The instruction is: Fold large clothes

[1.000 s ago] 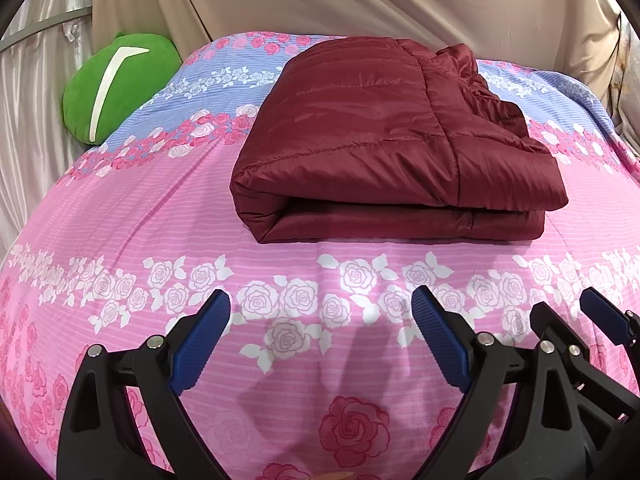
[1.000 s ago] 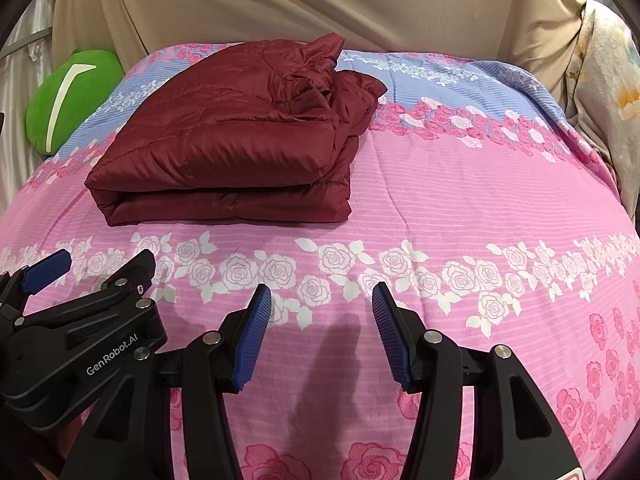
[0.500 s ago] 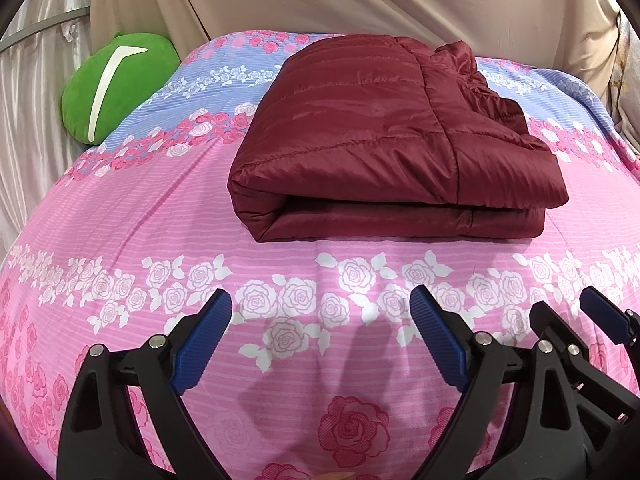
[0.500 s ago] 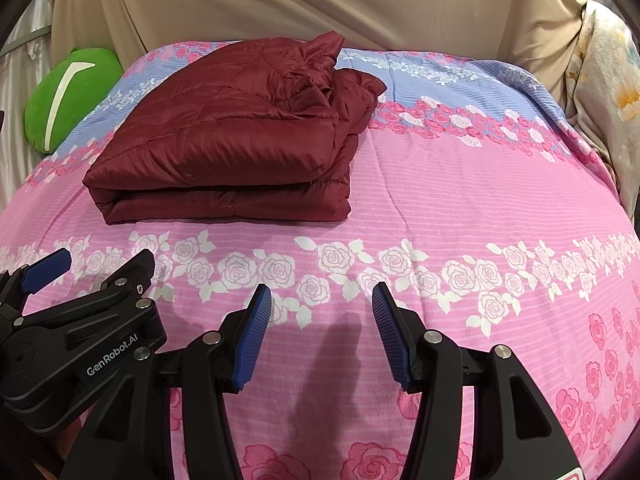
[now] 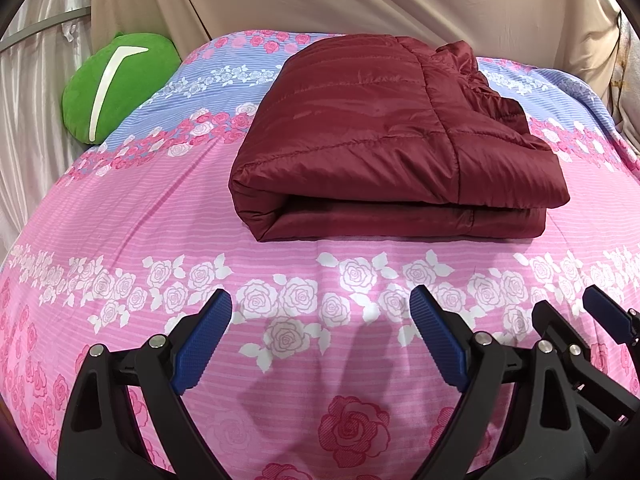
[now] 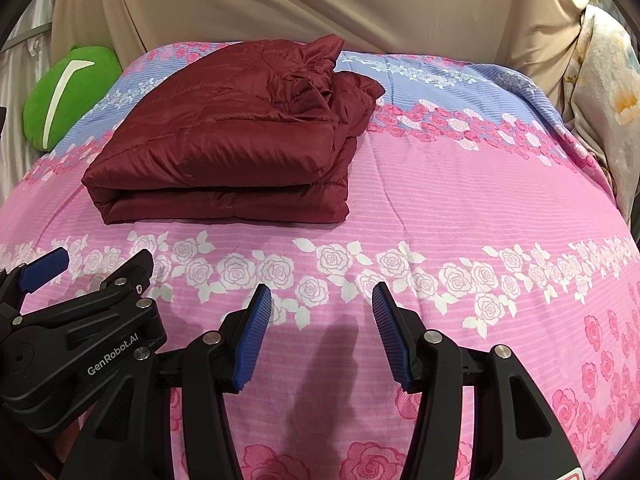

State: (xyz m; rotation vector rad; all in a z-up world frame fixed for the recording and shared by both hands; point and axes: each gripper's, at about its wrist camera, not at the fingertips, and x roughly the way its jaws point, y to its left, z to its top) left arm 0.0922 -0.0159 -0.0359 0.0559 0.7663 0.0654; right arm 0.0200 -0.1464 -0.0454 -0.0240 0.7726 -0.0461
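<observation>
Left wrist view: left hand-held gripper (image 5: pixel 320 336) held low over the near part of the bed (image 5: pixel 120 216), blue pads spread wide, nothing between them. Folded maroon quilted jacket (image 5: pixel 384 144) lies ahead on the pink rose-print bedspread, well apart from the pads; rounded fold edge faces the camera, layers stacked flat, bunched fabric at its far right corner. Green plush cushion (image 5: pixel 120 84) with a white curved stripe sits at the bed's far left edge, against the pale curtain (image 5: pixel 36 128). Part of the right gripper shows at the lower right.

Right wrist view: right hand-held gripper (image 6: pixel 322 332) also wide, empty, over the band of white roses. Jacket (image 6: pixel 236 140) ahead and to the left, not touched. Left gripper's black body, marked "GenRobot.AI", just beside at lower left. Beige drape (image 6: pixel 320 4) hangs behind the bed; floral cloth (image 6: pixel 608 92) at the right edge.
</observation>
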